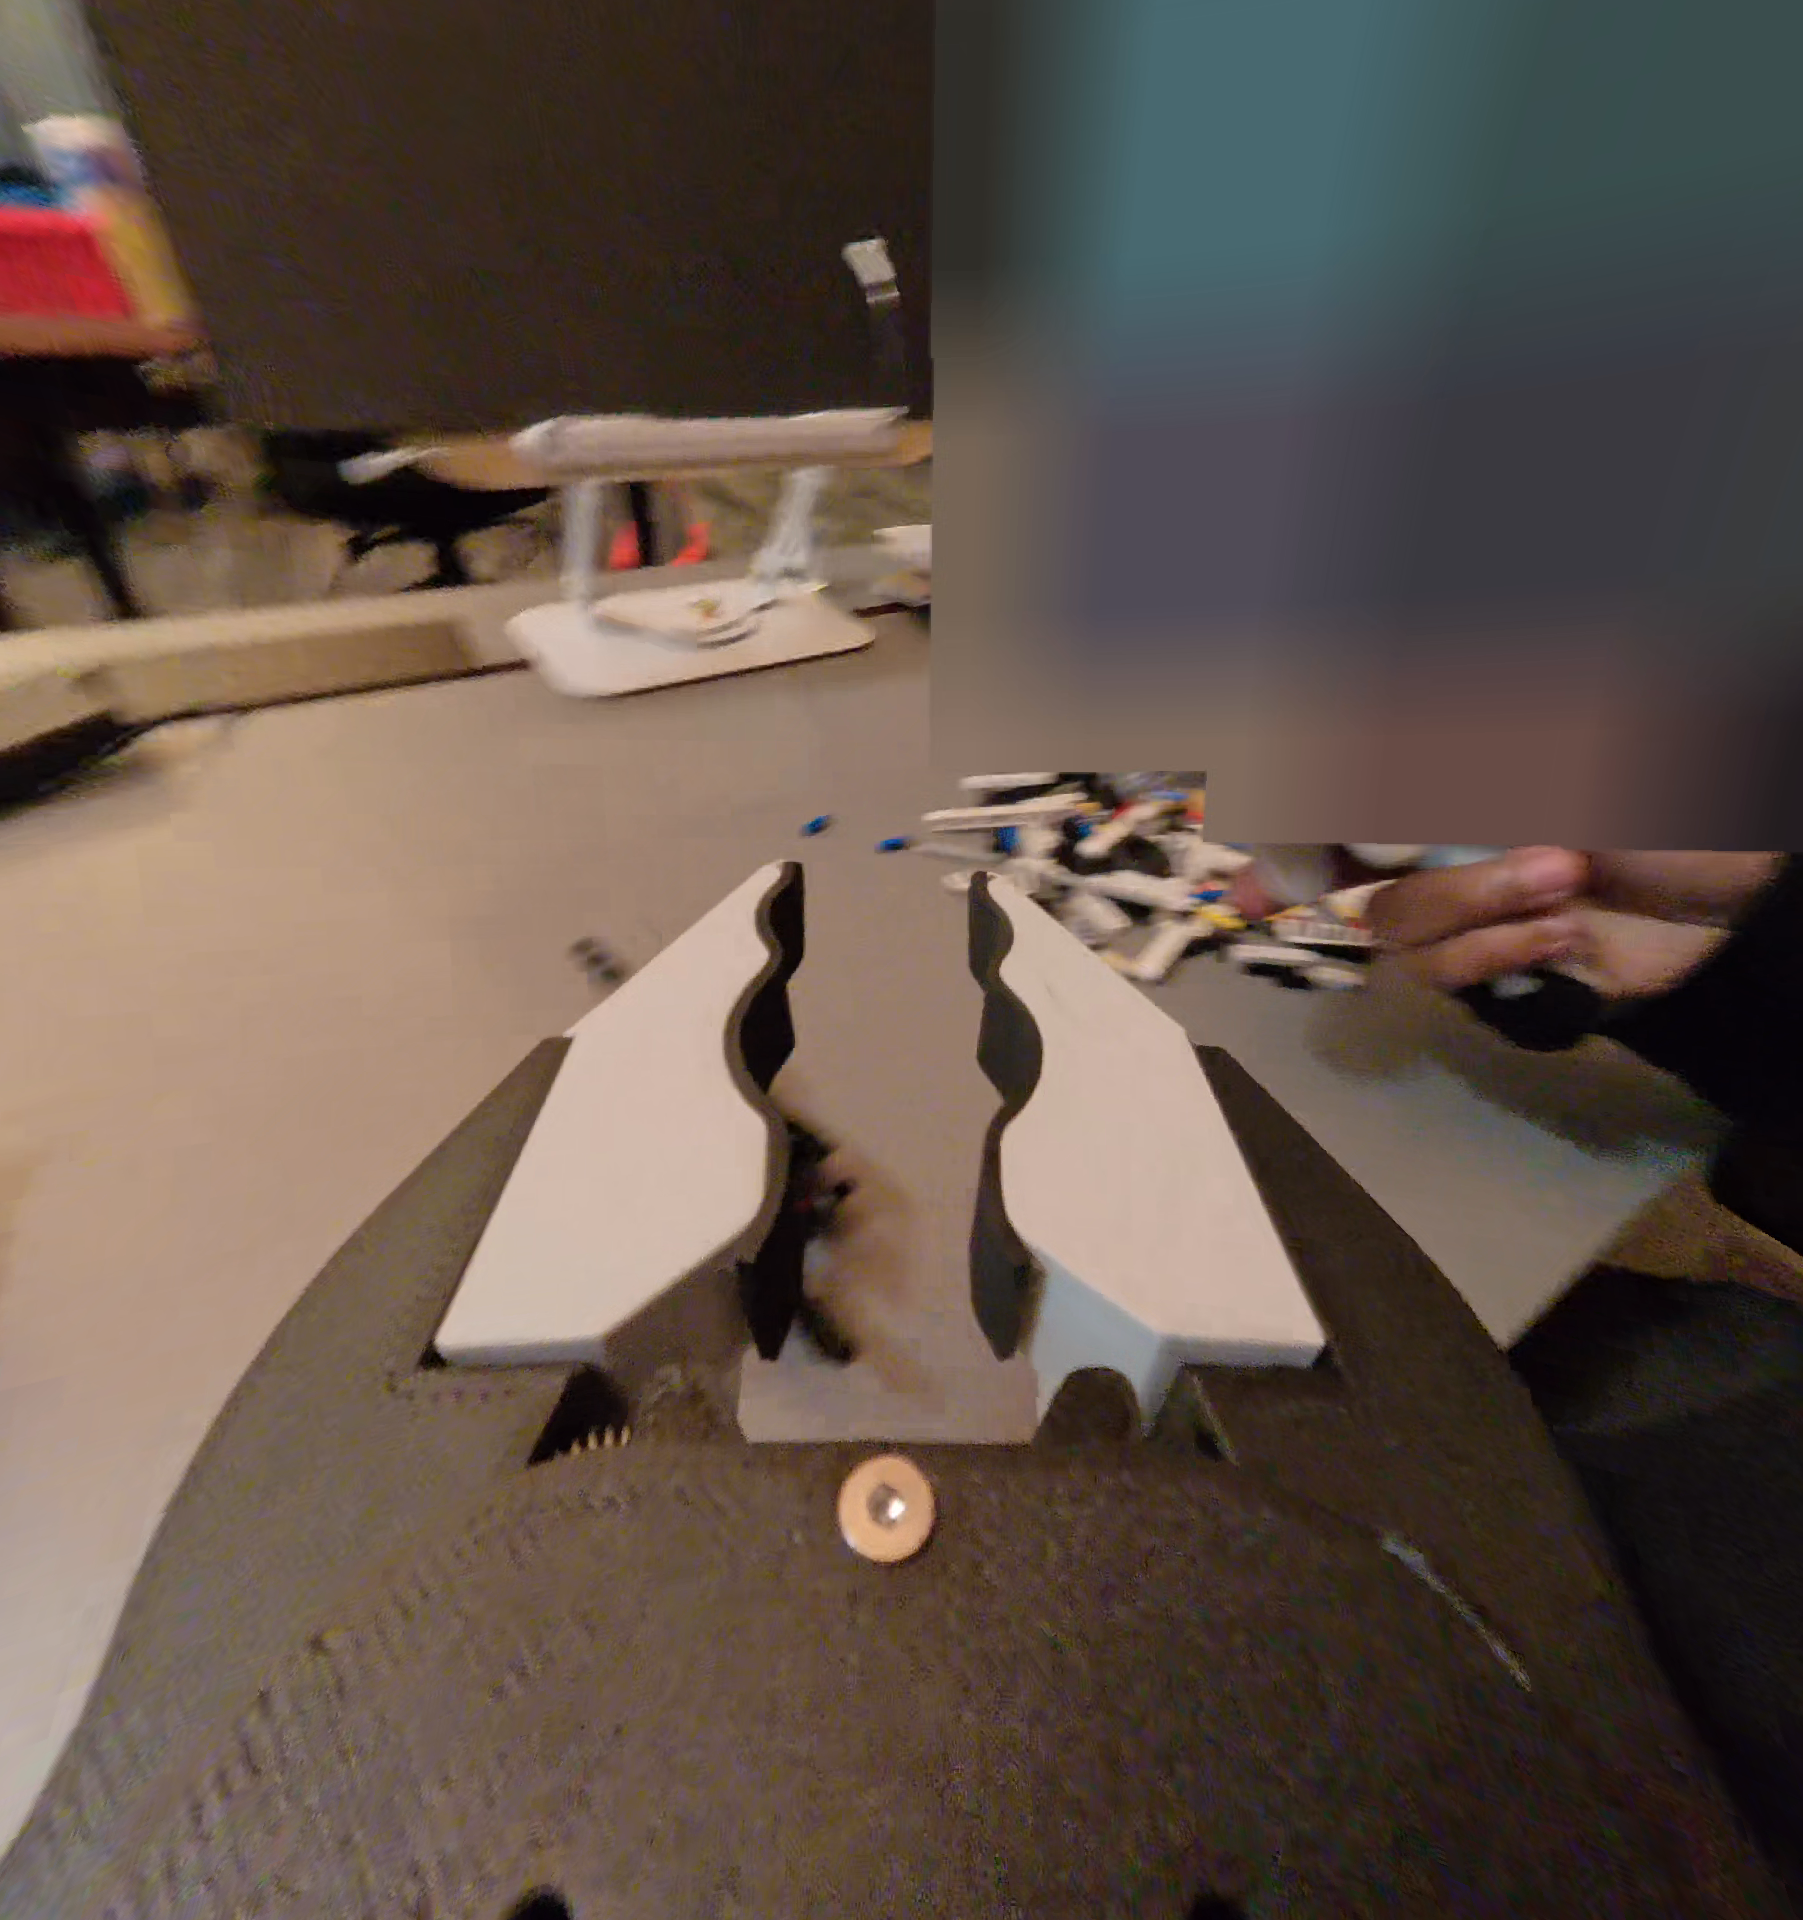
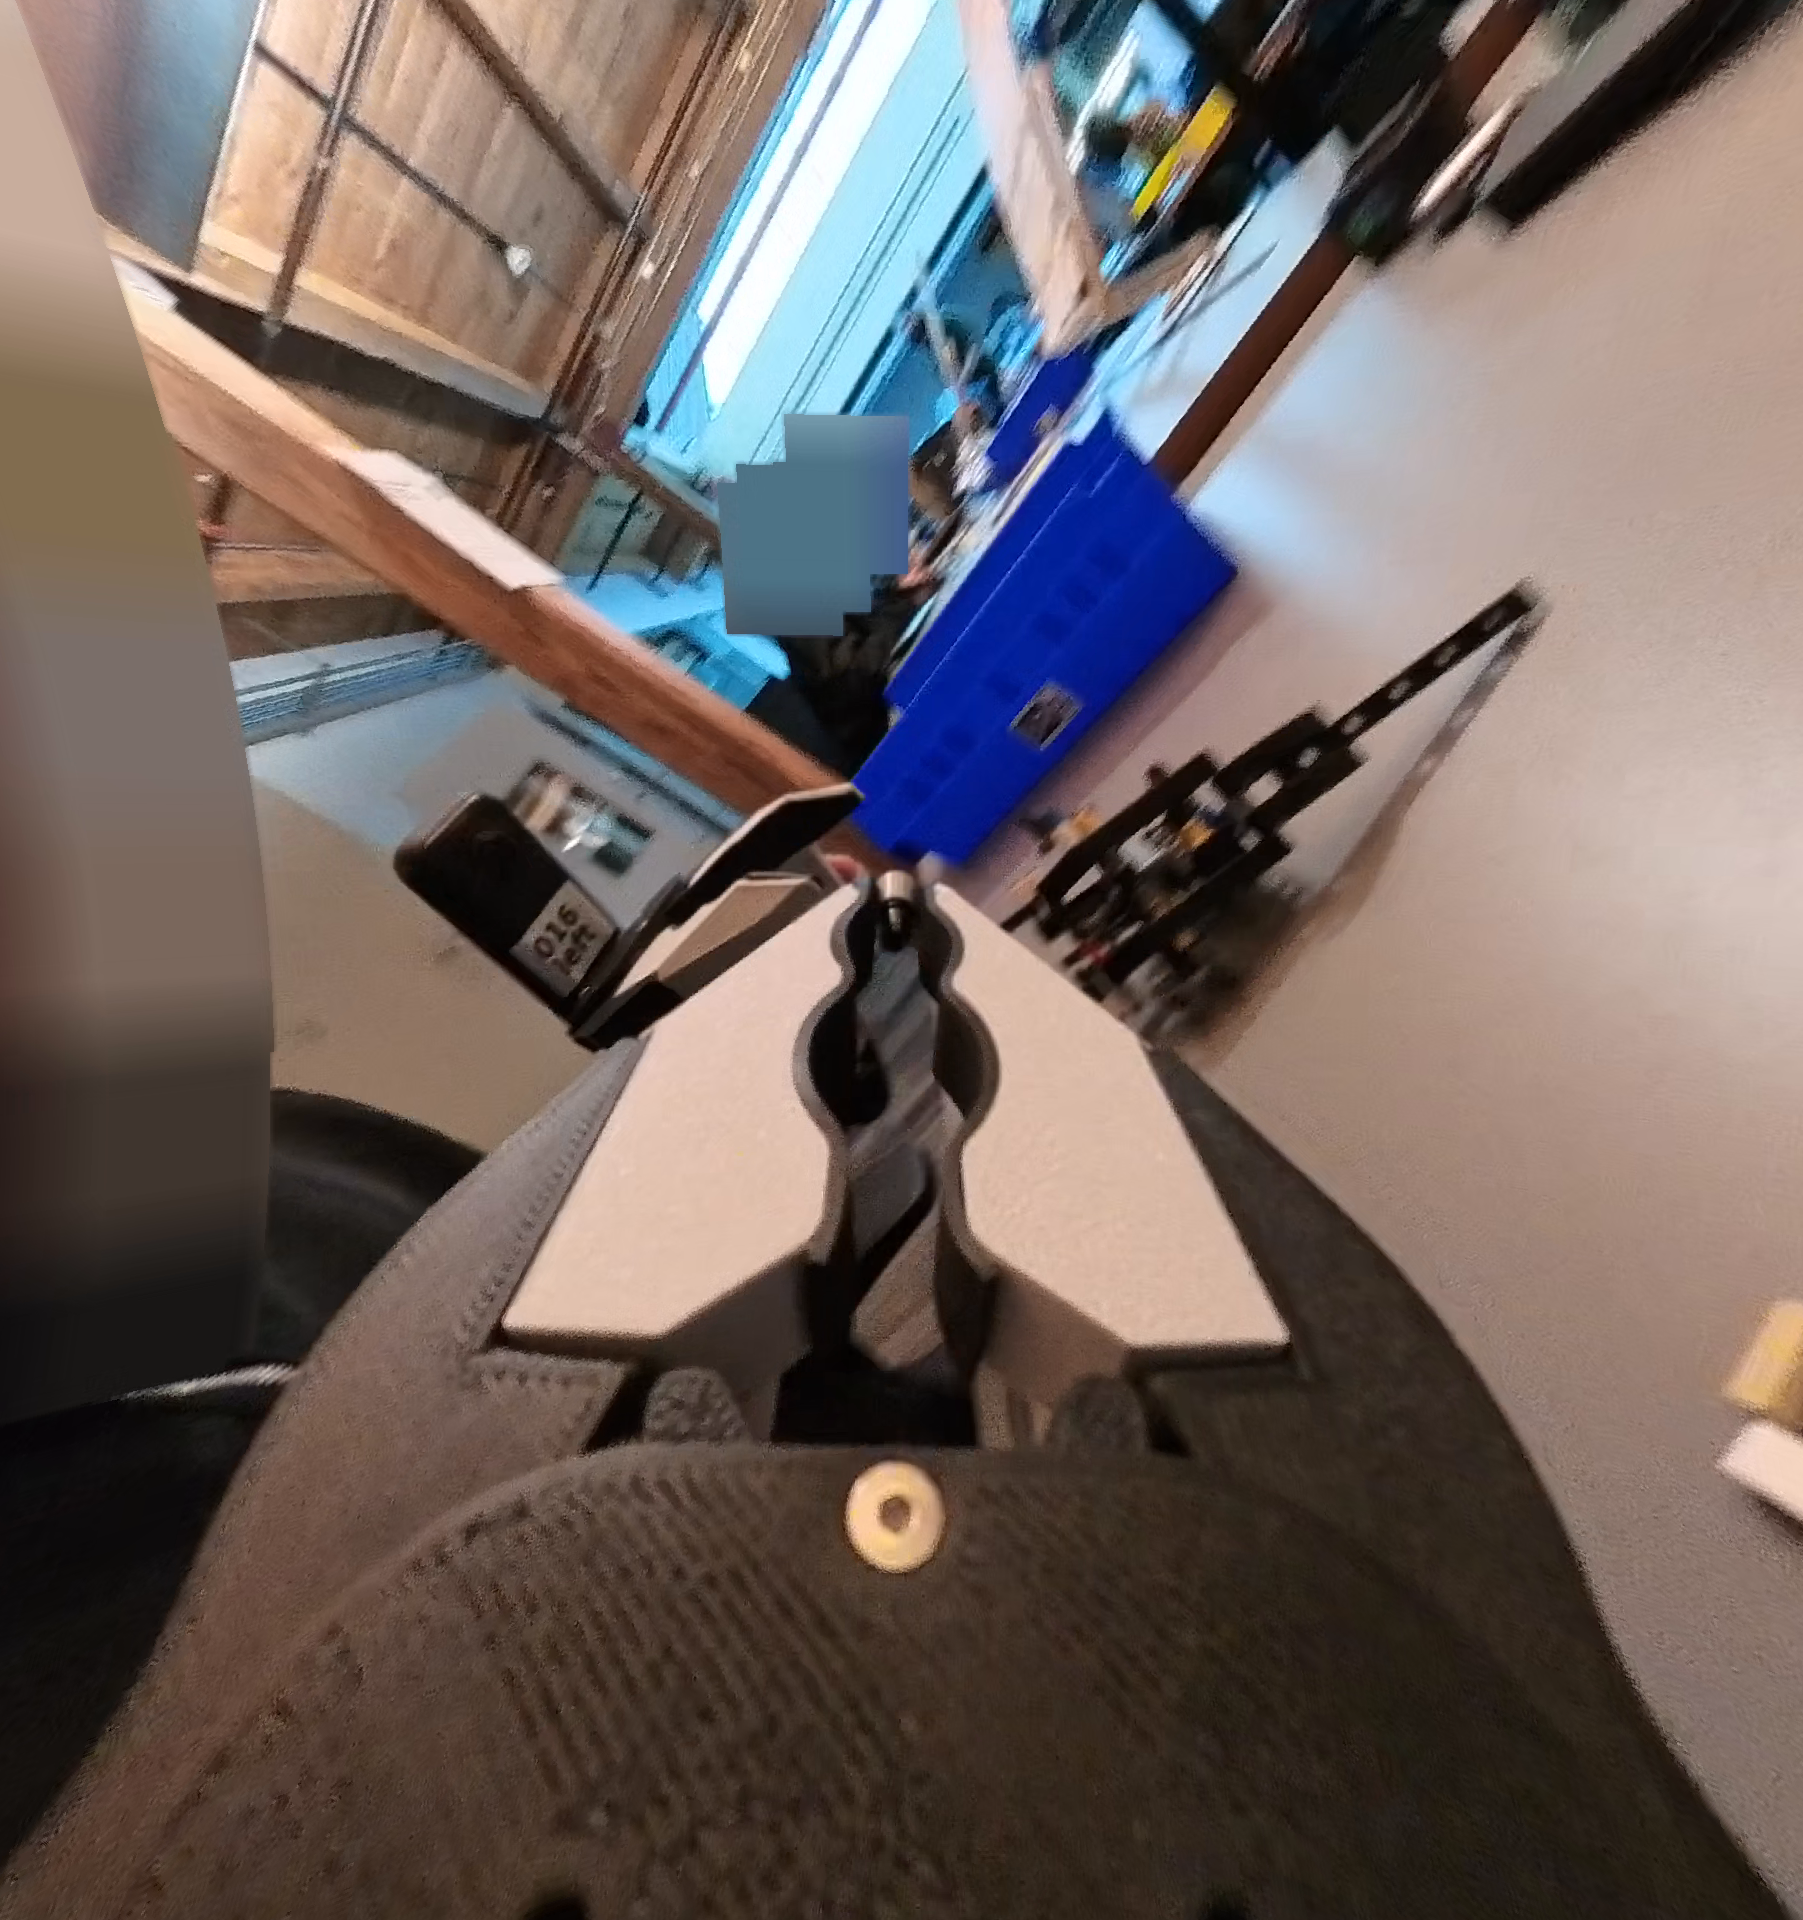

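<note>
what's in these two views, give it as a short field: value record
left gripper: open, nothing between its fingers, above the grey table
nearest to left gripper: two small blue pieces and a pile of white, black and blue building pieces
hand: at the pile's right edge
right gripper: closed on a small silver pin at its fingertips
beyond right gripper: blue bin, black building-piece frame
background: white stand

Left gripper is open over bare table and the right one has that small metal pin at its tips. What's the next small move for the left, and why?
Probably swing the left gripper right and forward toward the pile of white building pieces. Its fingers stand apart with only grey table between them, and the pile lies just past its right fingertip, beside a person's hand. The right gripper is shut on the small metal pin.
</note>
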A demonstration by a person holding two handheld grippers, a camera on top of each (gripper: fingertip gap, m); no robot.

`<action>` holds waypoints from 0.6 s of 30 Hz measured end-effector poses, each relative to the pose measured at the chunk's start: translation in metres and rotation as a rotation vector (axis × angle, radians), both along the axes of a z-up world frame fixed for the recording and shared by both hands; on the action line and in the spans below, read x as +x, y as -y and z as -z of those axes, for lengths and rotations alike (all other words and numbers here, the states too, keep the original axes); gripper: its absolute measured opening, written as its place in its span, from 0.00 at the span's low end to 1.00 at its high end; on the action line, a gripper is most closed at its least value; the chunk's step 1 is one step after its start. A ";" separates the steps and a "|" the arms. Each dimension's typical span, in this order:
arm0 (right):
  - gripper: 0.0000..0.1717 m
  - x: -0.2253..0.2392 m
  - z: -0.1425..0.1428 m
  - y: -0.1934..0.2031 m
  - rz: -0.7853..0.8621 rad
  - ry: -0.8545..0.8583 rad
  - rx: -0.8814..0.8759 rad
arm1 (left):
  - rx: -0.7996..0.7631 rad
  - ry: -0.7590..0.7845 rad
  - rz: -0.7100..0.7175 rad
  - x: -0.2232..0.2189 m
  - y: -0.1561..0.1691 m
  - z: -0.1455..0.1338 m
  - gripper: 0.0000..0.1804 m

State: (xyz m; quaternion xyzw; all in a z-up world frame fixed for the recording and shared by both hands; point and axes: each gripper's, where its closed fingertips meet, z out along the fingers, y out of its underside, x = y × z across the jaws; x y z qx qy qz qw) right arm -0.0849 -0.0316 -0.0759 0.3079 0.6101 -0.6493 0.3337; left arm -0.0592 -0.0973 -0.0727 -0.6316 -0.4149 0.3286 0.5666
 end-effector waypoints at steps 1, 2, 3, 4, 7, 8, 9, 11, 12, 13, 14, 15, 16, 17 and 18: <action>0.03 0.010 0.003 0.001 -0.058 0.039 -0.006 | -0.012 -0.019 0.076 0.004 -0.022 -0.002 0.15; 0.03 0.021 0.005 0.003 -0.120 0.085 -0.012 | -0.027 -0.024 0.146 0.007 -0.043 0.000 0.15; 0.03 0.031 0.007 0.003 -0.174 0.127 -0.016 | -0.053 -0.016 0.213 0.011 -0.061 0.006 0.16; 0.03 0.039 0.008 0.003 -0.210 0.154 -0.020 | -0.083 -0.004 0.270 0.015 -0.075 0.013 0.16; 0.03 0.054 0.012 -0.003 -0.244 0.176 -0.004 | -0.150 -0.008 0.356 0.023 -0.096 0.024 0.11; 0.03 0.057 0.012 -0.006 -0.244 0.182 -0.007 | -0.168 -0.016 0.345 0.022 -0.097 0.024 0.08; 0.04 0.059 0.012 -0.010 -0.242 0.195 -0.017 | -0.180 -0.030 0.355 0.023 -0.100 0.022 0.08; 0.11 0.057 0.013 -0.017 -0.209 0.211 -0.026 | -0.172 -0.047 0.359 0.025 -0.104 0.019 0.07; 0.16 0.053 0.012 -0.022 -0.179 0.214 -0.039 | -0.164 -0.044 0.348 0.023 -0.104 0.018 0.07; 0.20 0.048 0.010 -0.028 -0.139 0.212 -0.060 | -0.150 -0.043 0.334 0.020 -0.102 0.018 0.07; 0.22 0.041 0.007 -0.035 -0.084 0.193 -0.077 | -0.120 -0.043 0.331 0.019 -0.101 0.016 0.07; 0.23 0.035 0.006 -0.042 -0.022 0.149 -0.079 | -0.076 -0.035 0.343 0.019 -0.101 0.014 0.07; 0.21 0.031 0.004 -0.049 0.037 0.076 -0.064 | -0.026 -0.024 0.365 0.020 -0.103 0.013 0.07; 0.19 0.029 0.003 -0.054 0.093 -0.023 -0.032 | 0.023 -0.011 0.390 0.021 -0.104 0.011 0.07; 0.17 0.030 0.000 -0.058 0.136 -0.143 0.009 | 0.070 0.001 0.410 0.022 -0.106 0.009 0.07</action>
